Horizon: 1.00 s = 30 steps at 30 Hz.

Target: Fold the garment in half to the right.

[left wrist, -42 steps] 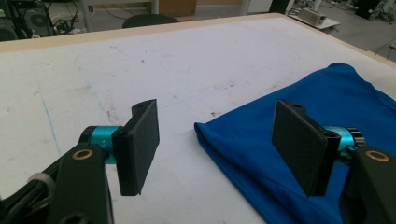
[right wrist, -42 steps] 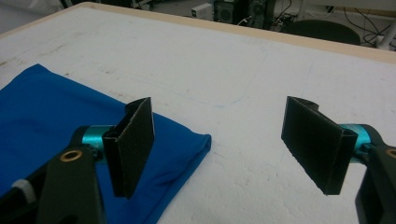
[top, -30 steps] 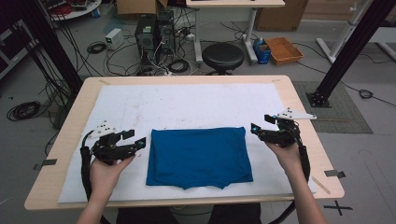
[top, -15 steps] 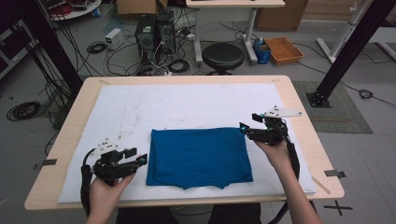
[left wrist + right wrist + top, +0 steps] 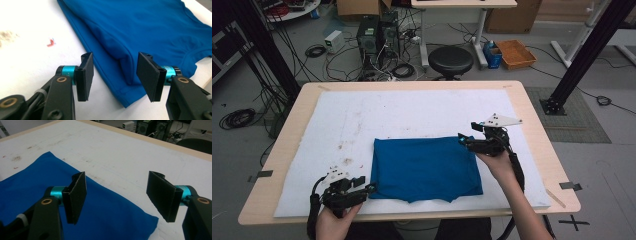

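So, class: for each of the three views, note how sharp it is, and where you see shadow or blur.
High view: even, soft light, slightly grainy, a little curved at the edges; blue shirt clear. Left gripper view: shirt and left tool sharp, a soft shadow in the fold between the open jaws. Right gripper view: right tool crisp, far table edge and background blurred.

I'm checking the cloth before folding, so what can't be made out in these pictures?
- Blue cloth: its underside and inner layers, hidden by its own top layer, all views.
- Its far end, cut off by the frame's top edge, left gripper view.
- Small red mark: too blurred to identify, left gripper view.
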### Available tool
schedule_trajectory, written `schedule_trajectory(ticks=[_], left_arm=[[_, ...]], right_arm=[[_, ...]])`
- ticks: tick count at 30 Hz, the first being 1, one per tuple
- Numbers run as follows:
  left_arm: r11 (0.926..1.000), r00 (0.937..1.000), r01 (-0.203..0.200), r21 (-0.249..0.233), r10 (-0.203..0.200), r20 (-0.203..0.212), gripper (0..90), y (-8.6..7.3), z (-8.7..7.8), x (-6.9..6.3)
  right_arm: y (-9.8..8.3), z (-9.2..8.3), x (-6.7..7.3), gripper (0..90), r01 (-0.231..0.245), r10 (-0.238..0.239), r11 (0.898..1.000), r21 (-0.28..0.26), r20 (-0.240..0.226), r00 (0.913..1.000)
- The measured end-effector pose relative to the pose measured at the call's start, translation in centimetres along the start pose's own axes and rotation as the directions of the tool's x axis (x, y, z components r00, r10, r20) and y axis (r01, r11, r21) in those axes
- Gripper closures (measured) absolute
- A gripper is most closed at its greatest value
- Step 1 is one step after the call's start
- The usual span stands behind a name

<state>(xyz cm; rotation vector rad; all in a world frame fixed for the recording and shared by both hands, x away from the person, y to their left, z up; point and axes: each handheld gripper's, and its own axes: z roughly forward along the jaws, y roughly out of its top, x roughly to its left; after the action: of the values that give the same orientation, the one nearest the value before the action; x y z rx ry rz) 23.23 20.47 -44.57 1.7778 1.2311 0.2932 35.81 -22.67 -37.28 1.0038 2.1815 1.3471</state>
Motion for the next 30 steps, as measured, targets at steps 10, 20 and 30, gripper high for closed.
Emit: schedule_trajectory(ticks=[10,20,30], left_arm=[[0.9997,0.9986,0.008,0.024,-0.007,-0.052,47.2,-0.6,1.2,-1.1],[0.9996,0.9902,-0.023,-0.013,0.021,-0.138,47.1,-1.3,1.5,-2.3],[0.9995,0.9864,-0.023,-0.02,0.02,-0.163,53.6,-1.3,1.5,-2.4]], right_arm=[[0.9,1.6,1.7,32.4,0.041,-0.041,0.999,0.012,-0.045,0.9982],[2.4,4.4,4.6,32.9,0.09,-0.088,0.996,0.014,-0.102,0.9909],[4.6,9.1,8.3,35.6,0.109,-0.103,0.994,0.027,-0.166,0.9808]])
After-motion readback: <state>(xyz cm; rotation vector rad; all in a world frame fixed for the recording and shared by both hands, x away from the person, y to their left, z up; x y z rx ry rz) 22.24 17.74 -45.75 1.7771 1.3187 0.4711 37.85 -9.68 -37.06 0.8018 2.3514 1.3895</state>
